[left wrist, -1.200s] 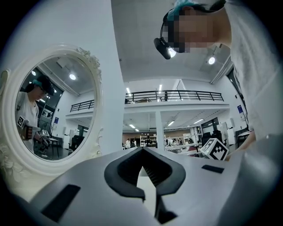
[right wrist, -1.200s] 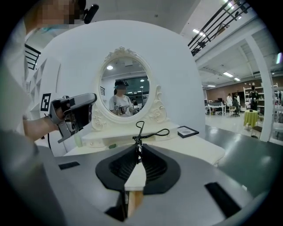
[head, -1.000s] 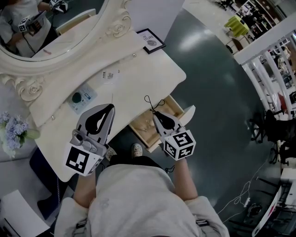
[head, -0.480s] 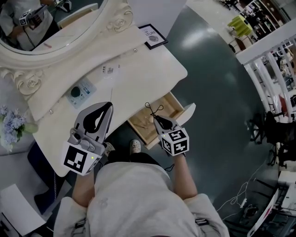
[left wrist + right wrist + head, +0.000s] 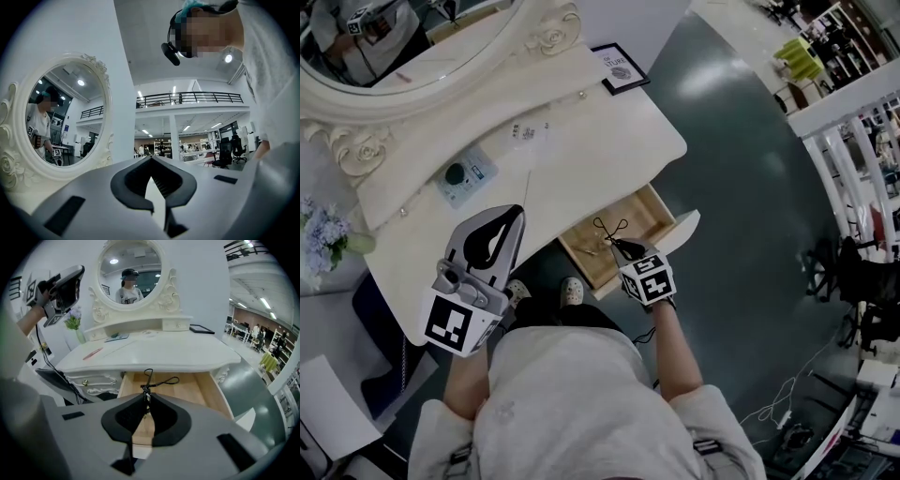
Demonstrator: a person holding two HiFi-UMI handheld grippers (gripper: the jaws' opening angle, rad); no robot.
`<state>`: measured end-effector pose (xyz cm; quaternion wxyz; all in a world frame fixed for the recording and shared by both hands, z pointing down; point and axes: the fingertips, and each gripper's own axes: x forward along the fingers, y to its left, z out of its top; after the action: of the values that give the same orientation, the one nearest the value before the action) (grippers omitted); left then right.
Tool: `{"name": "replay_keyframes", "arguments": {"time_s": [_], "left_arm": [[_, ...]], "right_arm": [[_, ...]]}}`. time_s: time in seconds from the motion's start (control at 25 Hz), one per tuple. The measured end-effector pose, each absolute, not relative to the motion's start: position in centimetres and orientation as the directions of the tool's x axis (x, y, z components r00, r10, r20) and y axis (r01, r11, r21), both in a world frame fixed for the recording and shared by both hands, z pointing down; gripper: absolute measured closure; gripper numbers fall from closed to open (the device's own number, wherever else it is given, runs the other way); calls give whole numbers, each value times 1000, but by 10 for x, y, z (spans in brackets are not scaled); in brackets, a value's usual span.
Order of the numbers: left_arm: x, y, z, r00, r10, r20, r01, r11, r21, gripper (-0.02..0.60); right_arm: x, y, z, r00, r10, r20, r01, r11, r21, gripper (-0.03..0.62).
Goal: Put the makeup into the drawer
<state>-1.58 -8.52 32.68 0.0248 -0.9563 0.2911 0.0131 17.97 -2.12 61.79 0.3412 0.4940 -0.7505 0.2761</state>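
The makeup item is a thin black wire tool [image 5: 608, 229] with loop handles, and my right gripper [image 5: 616, 244] is shut on its lower end. It hangs just over the open wooden drawer [image 5: 667, 222] of the white dressing table [image 5: 609, 141]. In the right gripper view the black tool [image 5: 152, 378] sticks up from the right gripper [image 5: 146, 398], with the drawer's wooden bottom [image 5: 187, 385] behind it. My left gripper [image 5: 516, 212] hovers over the table's front edge to the left, jaws together and holding nothing. The left gripper [image 5: 150, 159] points level towards the mirror [image 5: 61, 117].
On the table top lie a pale blue box with a dark round part [image 5: 464, 178], small packets [image 5: 525, 131], a framed card [image 5: 620, 67] and a thin red item [image 5: 93, 353]. Flowers [image 5: 323, 234] stand at the left end. The person's feet [image 5: 573, 293] show below the drawer.
The right gripper has sunk with the black tool, from above the table's edge down to the open drawer. The left gripper has stayed about where it was.
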Motion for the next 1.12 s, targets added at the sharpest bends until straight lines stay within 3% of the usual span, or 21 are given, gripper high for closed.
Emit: {"name": "replay_keyframes", "arguments": {"time_s": [0.2,0.56,0.72,1.12], "left_arm": [[-17,-91,310,791,-601,-111,-607,-794,-22,571],[-28,-86,325,766,-641,-41,-642,-766,-33,571],[-30,-89,314,734,-674,-83,-678,-735,-23,571],[-40,-90,324,689,-723,-54,-725,-689,-23,571]], "right_arm": [[181,-25,637,-284,-476,833,-899,434,-58,551],[173,-37,666,-290,-350,891,-820,571,-42,551],[166,-43,679,-282,-293,914,-777,628,-39,551],[162,-48,708,-206,-177,962,-694,720,-15,551]]}}
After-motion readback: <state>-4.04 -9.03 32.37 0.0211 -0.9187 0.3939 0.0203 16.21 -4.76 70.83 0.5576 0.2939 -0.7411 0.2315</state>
